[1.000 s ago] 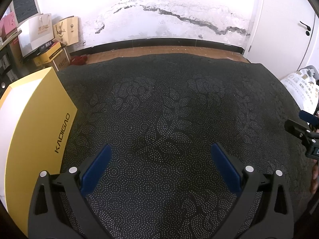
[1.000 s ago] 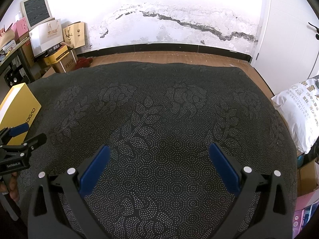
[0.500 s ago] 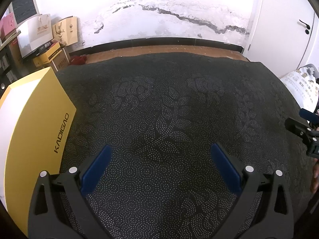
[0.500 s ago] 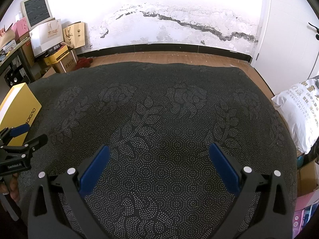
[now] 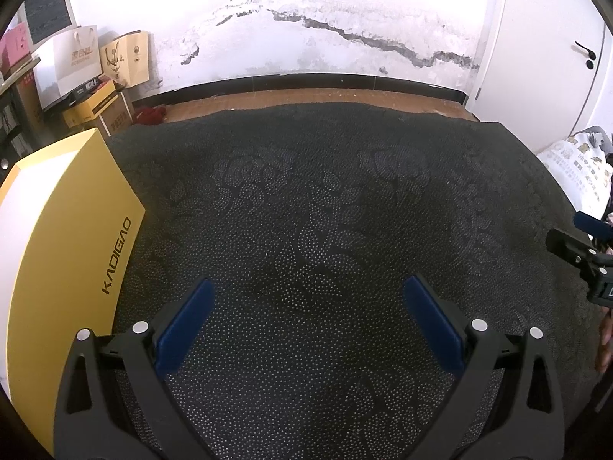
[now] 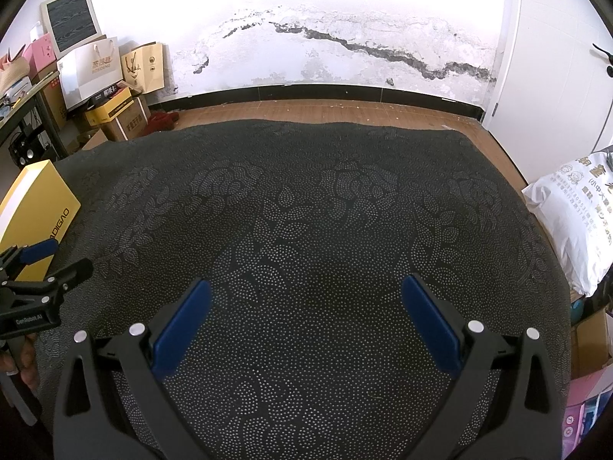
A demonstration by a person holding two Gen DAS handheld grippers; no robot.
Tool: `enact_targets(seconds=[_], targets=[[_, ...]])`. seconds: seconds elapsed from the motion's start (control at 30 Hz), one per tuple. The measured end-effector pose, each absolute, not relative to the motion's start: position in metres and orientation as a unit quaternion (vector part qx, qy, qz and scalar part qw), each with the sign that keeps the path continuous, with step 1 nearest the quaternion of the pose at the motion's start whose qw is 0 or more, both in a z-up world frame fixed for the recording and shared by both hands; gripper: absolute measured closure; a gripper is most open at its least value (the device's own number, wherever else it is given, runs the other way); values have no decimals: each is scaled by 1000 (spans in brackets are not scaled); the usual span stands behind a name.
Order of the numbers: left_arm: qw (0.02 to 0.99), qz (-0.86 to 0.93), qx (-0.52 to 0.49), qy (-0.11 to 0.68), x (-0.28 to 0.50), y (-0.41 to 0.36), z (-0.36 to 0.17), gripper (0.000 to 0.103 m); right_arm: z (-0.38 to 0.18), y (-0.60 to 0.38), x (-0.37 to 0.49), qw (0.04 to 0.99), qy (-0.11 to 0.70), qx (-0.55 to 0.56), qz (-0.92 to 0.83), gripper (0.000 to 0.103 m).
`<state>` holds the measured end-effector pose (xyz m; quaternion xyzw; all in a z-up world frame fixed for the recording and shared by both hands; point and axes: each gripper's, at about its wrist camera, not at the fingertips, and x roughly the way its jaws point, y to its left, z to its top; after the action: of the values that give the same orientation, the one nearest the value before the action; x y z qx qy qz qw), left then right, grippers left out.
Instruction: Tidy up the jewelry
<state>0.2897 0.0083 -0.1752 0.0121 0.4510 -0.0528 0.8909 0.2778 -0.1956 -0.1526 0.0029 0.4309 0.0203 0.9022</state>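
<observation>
Little changed over the last second: a slight drift only, with the yellow box [image 5: 65, 245] sitting a touch nearer the left gripper [image 5: 308, 320] than a moment ago, and the same patterned dark cloth [image 5: 325, 199] stretching ahead. Left gripper fingers [image 5: 184, 326] spread wide, nothing between them, hovering over the cloth just right of the box's lettered side. Right gripper [image 6: 306, 320] likewise spread and empty, over the cloth well to the right of the box, with the box [image 6: 34, 207] showing only at the far left edge of that view. No jewelry visible anywhere on the cloth; presumably inside the closed box, though impossible to tell from here. Box lid on, untouched by either tool. Judged from this: task barely begun, the small shift suggesting an approach toward the box rather than any handling. Next likely need: reaching the box with the left tool and opening it, with care over the smooth lid slipping between flat pads.
</observation>
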Motion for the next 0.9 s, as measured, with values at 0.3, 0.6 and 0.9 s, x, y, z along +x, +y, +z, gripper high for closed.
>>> enact_targets(seconds=[0.3, 0.6, 0.9], targets=[[896, -53, -8, 440, 288, 12, -173, 6, -153, -195, 278, 902, 431, 3, 20, 7], [894, -56, 25, 443, 288, 4, -171, 6, -152, -195, 278, 902, 431, 4, 20, 7], [893, -62, 12, 446, 287, 6, -170, 6, -152, -195, 277, 902, 431, 3, 20, 7]])
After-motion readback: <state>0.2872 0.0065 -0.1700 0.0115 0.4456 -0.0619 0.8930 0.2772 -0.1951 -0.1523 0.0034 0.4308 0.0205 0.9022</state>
